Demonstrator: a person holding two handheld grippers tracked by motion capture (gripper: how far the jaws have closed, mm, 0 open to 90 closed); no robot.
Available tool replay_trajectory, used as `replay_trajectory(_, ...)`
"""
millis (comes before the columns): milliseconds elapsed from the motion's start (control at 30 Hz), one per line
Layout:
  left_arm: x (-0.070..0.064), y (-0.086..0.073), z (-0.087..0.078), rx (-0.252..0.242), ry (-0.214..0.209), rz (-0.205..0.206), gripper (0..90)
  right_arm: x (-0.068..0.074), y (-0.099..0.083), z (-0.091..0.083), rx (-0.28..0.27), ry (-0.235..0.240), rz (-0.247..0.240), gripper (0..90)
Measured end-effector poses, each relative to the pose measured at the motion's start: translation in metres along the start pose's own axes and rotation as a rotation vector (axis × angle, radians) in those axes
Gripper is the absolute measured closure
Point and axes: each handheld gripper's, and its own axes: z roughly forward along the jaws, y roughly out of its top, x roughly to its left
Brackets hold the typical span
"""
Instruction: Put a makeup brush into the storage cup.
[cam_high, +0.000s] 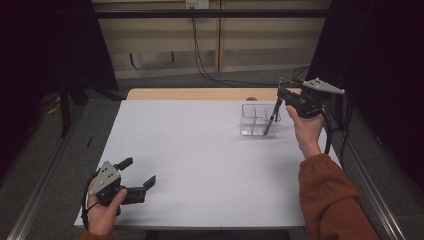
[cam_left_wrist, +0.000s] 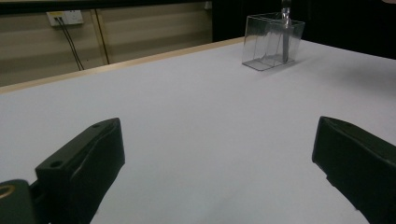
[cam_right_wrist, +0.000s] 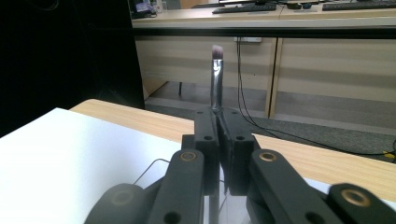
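White sheeting covers the tabletop (cam_high: 200, 165), with a strip of bare wood along its far edge and pale cabinet panels behind. At the far right stands a clear divided box (cam_high: 253, 120). Above it the right gripper (cam_high: 280, 96) has its jaws pressed together on a slim makeup brush (cam_high: 272, 117), whose lower end reaches down into the box while its bristle tip points up. Near the front left corner, the left gripper (cam_high: 137, 172) rests with jaws spread wide, pinching nothing.
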Motion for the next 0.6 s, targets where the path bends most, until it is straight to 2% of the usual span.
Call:
replay_trajectory(300,0.0,0.0,0.0,-0.001,0.001,0.001,2.5,-0.003,0.003,0.01,-0.008,-0.027,-0.016,86.1)
replay_trajectory(600,0.0,0.0,0.0,-0.002,0.004,0.001,2.5,-0.009,0.0,0.018,-0.003,-0.039,0.0,86.1)
